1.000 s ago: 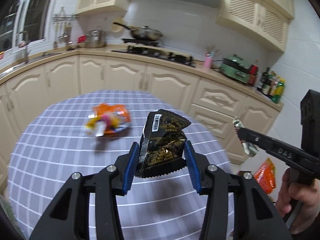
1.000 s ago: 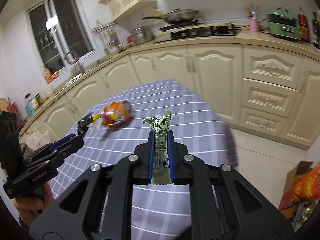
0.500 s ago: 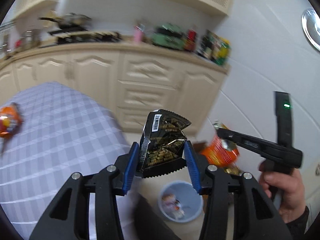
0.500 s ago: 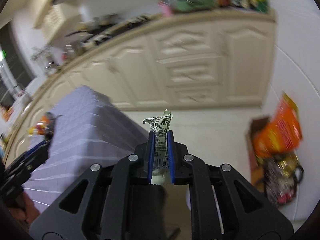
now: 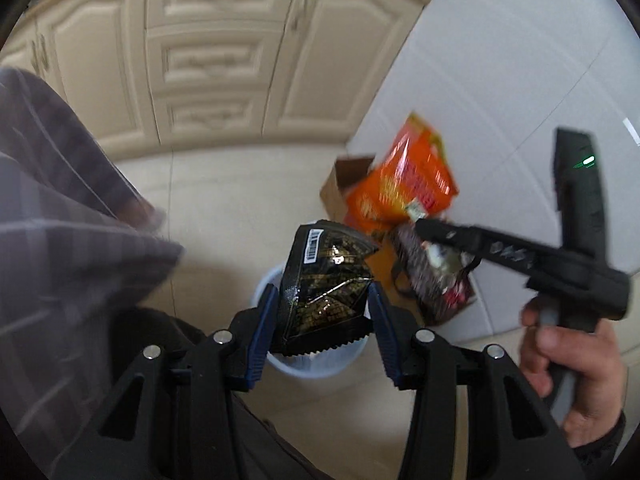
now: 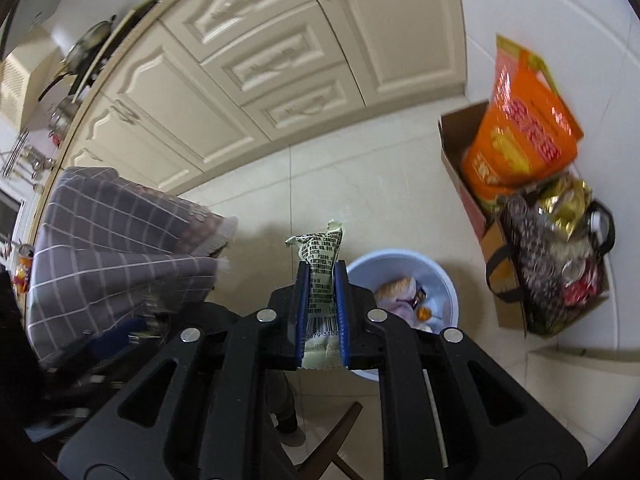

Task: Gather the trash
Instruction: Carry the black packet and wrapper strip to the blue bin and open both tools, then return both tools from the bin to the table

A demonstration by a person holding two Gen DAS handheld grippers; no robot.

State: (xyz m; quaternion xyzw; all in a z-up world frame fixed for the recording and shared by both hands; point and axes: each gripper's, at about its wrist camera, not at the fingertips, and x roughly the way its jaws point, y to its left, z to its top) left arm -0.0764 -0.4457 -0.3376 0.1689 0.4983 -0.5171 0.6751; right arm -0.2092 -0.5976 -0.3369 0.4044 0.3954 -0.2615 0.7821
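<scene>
Cream panelled cabinets and a pale tiled floor fill the background, with a grey checked tablecloth (image 6: 120,240) hanging at your left. You are at the drop-off step: both pieces of trash are carried and the round pale blue plastic bin (image 6: 440,276) stands on the floor below them, some wrappers already inside.

Your left gripper (image 5: 324,312) is clenched on a black and gold crinkled foil snack packet (image 5: 326,280), pads pressing its two sides. The packet stands roughly upright between the pads, long axis along the fingers, barcode corner pointing away from you and serrated edge toward the camera. In the left wrist view it sits right over the bin's opening.

Your right gripper (image 6: 322,300) is clamped tight on a narrow pale green printed wrapper (image 6: 320,264), long axis running along the fingers, torn tip pointing away, barcode end nearest the camera. In its own view the bin lies just to the right of the pads, so I judge the wrapper is not yet squarely over it.

Next you likely need to shift the right gripper over the opening, then release each piece. An orange bag (image 6: 520,136) in a cardboard box sits near the bin; keep clear of it.
</scene>
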